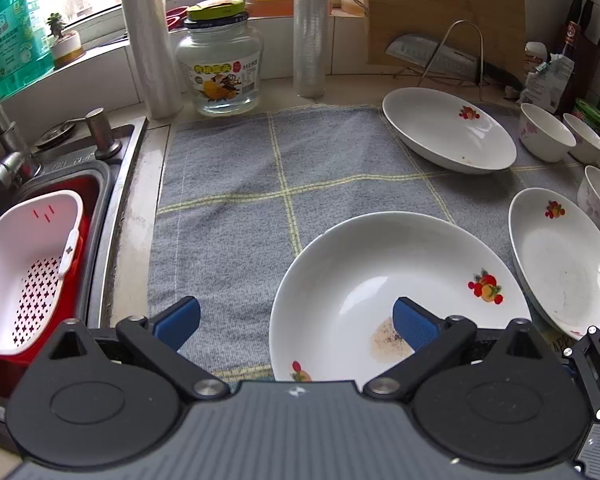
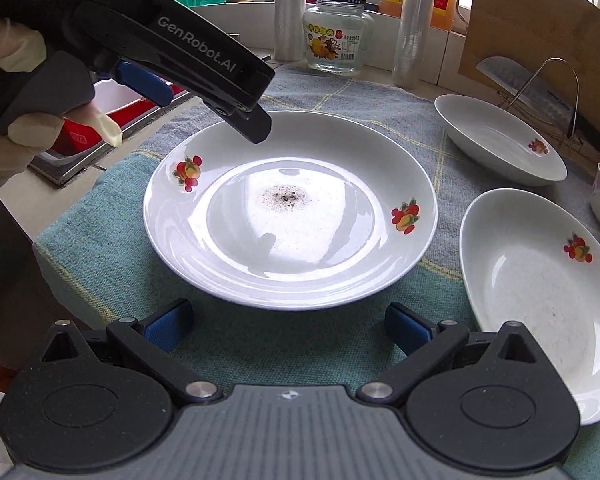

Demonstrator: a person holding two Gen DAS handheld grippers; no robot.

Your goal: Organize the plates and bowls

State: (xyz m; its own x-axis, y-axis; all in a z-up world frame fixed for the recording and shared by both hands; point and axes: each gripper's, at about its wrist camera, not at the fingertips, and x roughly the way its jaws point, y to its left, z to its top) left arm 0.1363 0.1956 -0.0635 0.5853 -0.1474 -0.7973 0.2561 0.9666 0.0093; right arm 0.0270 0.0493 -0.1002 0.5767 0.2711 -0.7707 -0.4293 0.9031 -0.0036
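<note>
A white plate with fruit decals (image 1: 380, 276) (image 2: 290, 216) lies on the grey checked cloth (image 1: 240, 200), with a dark speckled residue in its centre. My left gripper (image 1: 296, 324) (image 2: 204, 106) is open above the plate's left rim, one blue pad over the plate, the other over the cloth. A gloved hand (image 2: 16, 136) holds it. My right gripper (image 2: 288, 326) stands open just short of the plate's near rim, holding nothing. Two more matching plates sit to the right, one far (image 1: 448, 132) (image 2: 500, 140) and one near (image 1: 560, 264) (image 2: 540, 292). Three small white bowls (image 1: 544, 132) stand at the far right.
A steel sink (image 1: 112, 184) on the left holds a white colander in a red basin (image 1: 32, 264). At the back stand a glass jar (image 1: 220, 68), two film rolls (image 1: 310, 28), a cutting board (image 1: 444, 0) and a cleaver on a wire rack (image 1: 436, 56). Bottles crowd the right corner.
</note>
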